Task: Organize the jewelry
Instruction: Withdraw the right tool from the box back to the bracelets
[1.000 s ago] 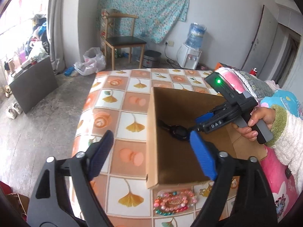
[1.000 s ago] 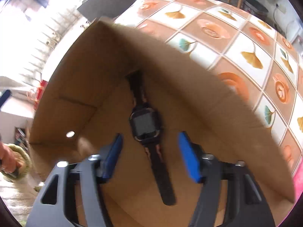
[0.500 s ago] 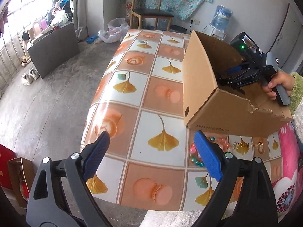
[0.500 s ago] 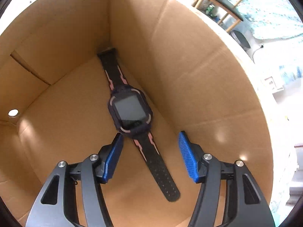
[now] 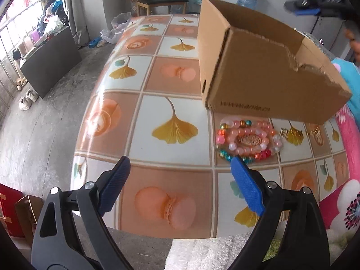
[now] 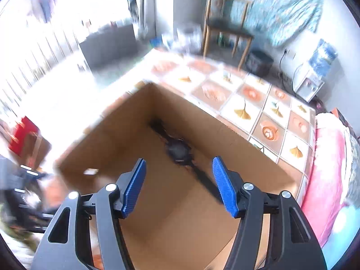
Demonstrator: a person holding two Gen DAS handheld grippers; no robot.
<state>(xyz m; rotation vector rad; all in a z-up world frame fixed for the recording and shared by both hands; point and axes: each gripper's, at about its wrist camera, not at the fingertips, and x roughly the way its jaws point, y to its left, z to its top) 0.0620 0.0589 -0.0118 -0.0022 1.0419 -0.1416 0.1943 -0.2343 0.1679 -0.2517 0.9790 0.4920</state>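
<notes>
Your left hand-held gripper point(image 5: 178, 185) gapes empty near the bead bracelet point(image 5: 246, 138) on the table point(image 5: 171, 110); your right hand-held gripper point(image 6: 178, 185), opening, holds nothing above the watch point(image 6: 180, 151) in the box point(image 6: 168, 225). Closing carelessly may scatter the coiled beads.

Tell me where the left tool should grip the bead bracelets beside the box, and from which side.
Grip the near arc of the bead bracelets, coming from above. They lie flat in nested rings, so only pads straddling the bead strands across the ring would likely catch them. The box stands close behind. The left tool is open and empty.
</notes>
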